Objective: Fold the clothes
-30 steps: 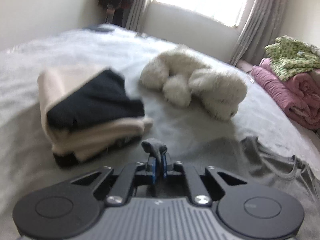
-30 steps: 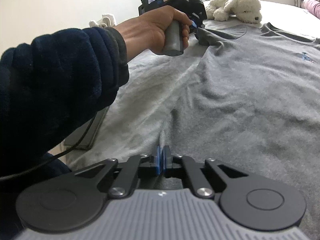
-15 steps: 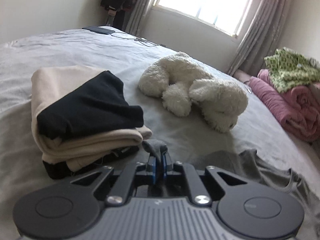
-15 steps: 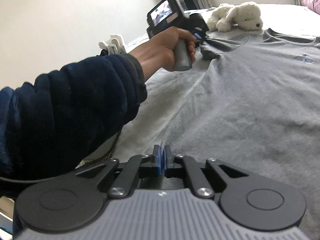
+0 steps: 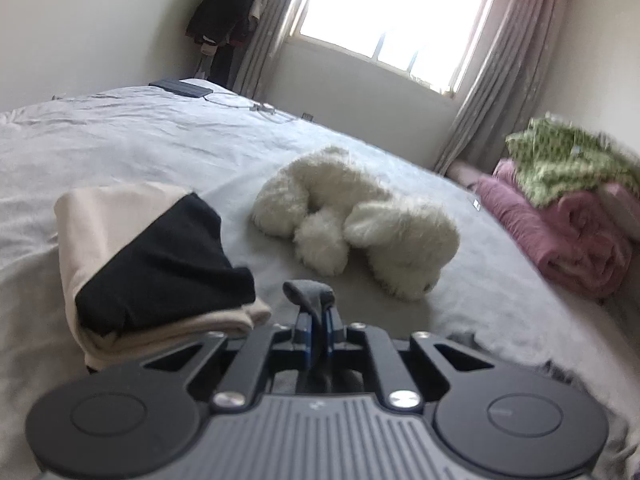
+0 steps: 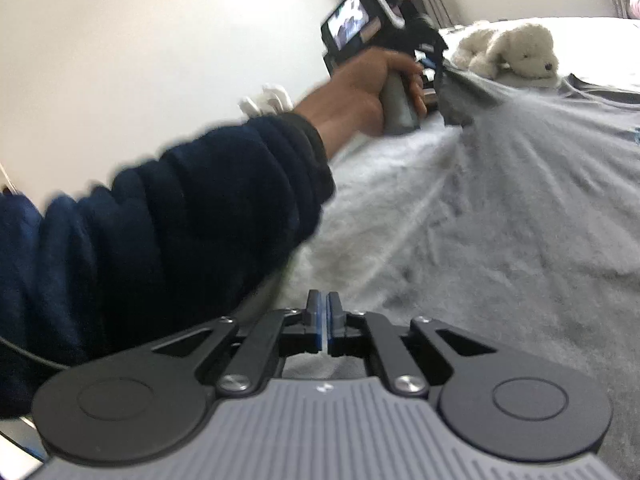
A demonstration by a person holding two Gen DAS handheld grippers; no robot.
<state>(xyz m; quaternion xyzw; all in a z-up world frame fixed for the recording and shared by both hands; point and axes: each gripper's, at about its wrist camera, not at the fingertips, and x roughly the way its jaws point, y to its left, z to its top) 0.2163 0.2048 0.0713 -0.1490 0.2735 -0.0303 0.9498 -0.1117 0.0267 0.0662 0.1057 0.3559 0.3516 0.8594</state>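
A grey t-shirt (image 6: 520, 184) lies spread on the bed (image 5: 120, 140). My left gripper (image 5: 316, 320) is shut on a bunched corner of the shirt (image 5: 310, 294), which pokes up past its fingertips. In the right wrist view a hand grips the left gripper (image 6: 434, 68) and holds that corner lifted, with creases fanning out from it. My right gripper (image 6: 322, 312) is shut at the near edge of the shirt, and the fabric's edge runs into its jaws.
A folded beige and black stack (image 5: 152, 264) sits just left of the left gripper. A white plush dog (image 5: 360, 232) lies beyond it. Pink blankets under a green cloth (image 5: 572, 232) are piled at the right. A dark sleeve (image 6: 160, 232) fills the left of the right wrist view.
The left gripper has lifted its shirt corner off the bed, pulling the fabric taut. Both views have tilted upward. Both grippers stayed shut.
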